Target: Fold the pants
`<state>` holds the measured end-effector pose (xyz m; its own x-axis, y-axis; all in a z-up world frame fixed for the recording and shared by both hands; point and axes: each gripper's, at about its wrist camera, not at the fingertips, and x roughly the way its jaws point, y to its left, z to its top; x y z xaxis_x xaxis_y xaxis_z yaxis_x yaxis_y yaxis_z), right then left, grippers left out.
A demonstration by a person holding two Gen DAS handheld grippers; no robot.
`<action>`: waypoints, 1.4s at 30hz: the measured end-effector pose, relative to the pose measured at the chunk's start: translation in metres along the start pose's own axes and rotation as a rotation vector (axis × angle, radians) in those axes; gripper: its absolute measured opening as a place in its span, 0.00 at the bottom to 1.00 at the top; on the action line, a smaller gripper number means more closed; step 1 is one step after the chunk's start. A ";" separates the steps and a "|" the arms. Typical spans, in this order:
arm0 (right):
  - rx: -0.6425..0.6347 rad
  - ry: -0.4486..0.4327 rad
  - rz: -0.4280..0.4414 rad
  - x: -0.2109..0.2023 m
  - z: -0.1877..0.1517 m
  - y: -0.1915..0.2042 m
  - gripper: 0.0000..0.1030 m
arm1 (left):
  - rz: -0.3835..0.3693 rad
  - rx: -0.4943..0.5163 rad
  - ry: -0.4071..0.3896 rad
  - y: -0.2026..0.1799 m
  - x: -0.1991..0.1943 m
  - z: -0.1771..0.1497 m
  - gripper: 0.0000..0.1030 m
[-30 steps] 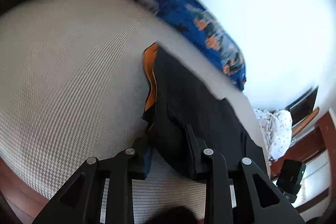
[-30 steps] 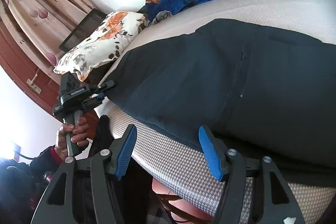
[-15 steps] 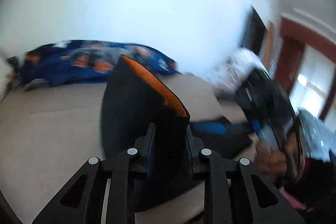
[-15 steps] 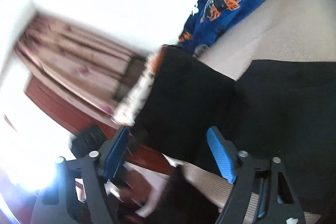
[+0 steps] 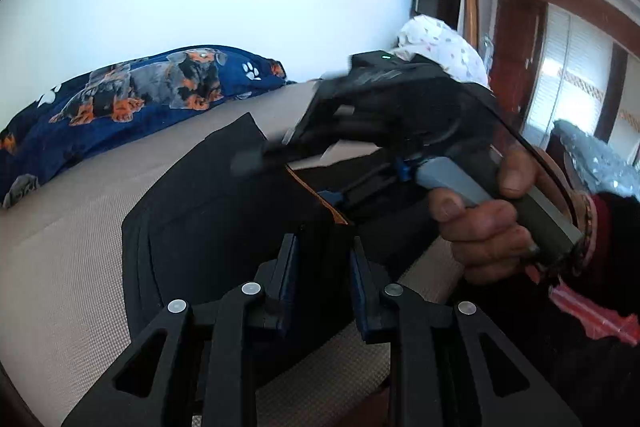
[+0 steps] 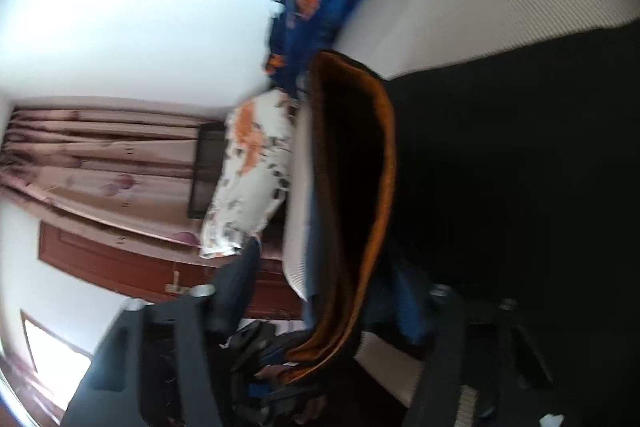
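Item: pants [image 5: 224,219], black with an orange inner waistband, lying on the beige bed [image 5: 60,267]; one end is lifted off the mattress, the rest spread flat toward the blue dog-print blanket [image 5: 132,99].

Left hand-held gripper [image 5: 322,275]: we find its fingers closed on a raised fold of the pants near the orange edge.

Right hand-held gripper [image 6: 328,307]: we see the orange-lined cloth hanging between its fingers, yet the view is blurred, so we cannot tell whether they are clamped or merely close. From the left wrist view its body [image 5: 384,115] crosses directly above the pants, very near the left one.

Risks, as we judge them:
- Collision of the two tools, since both crowd the same stretch of waistband beside the pants.
- Slip of the cloth, if the right grasp is loose; the lifted end would drop and crumple on the pants.
- Skewed fold, if one side travels ahead and the edges land misaligned.
- Cloth dragging the flat portion toward the bed's near edge.
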<state>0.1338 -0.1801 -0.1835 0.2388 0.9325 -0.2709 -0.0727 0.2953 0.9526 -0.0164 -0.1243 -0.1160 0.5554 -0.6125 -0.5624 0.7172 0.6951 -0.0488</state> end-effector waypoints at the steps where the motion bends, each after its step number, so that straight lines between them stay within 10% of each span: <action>1: -0.004 0.007 -0.028 0.003 0.001 -0.002 0.23 | -0.001 0.003 0.006 0.000 0.000 -0.001 0.26; 5: -0.056 -0.007 -0.085 0.003 -0.001 0.000 0.14 | -0.059 -0.050 0.000 0.011 -0.014 0.001 0.41; 9: -0.111 -0.097 -0.055 -0.029 -0.001 0.012 0.13 | -0.060 -0.117 -0.097 0.024 -0.053 0.004 0.88; 12: -0.124 -0.178 -0.058 -0.067 0.002 0.014 0.13 | 0.013 -0.151 -0.158 0.040 -0.070 0.006 0.99; 22: -0.030 -0.380 -0.179 -0.190 -0.001 -0.031 0.13 | -0.050 -0.397 0.012 0.095 -0.015 -0.008 0.99; 42: 0.151 -0.489 -0.176 -0.242 -0.019 -0.124 0.17 | -0.081 -0.261 0.177 0.055 0.055 0.001 0.99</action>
<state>0.0669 -0.4389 -0.2383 0.6604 0.6557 -0.3660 0.1398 0.3714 0.9179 0.0541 -0.1197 -0.1490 0.4026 -0.6111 -0.6815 0.6116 0.7335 -0.2965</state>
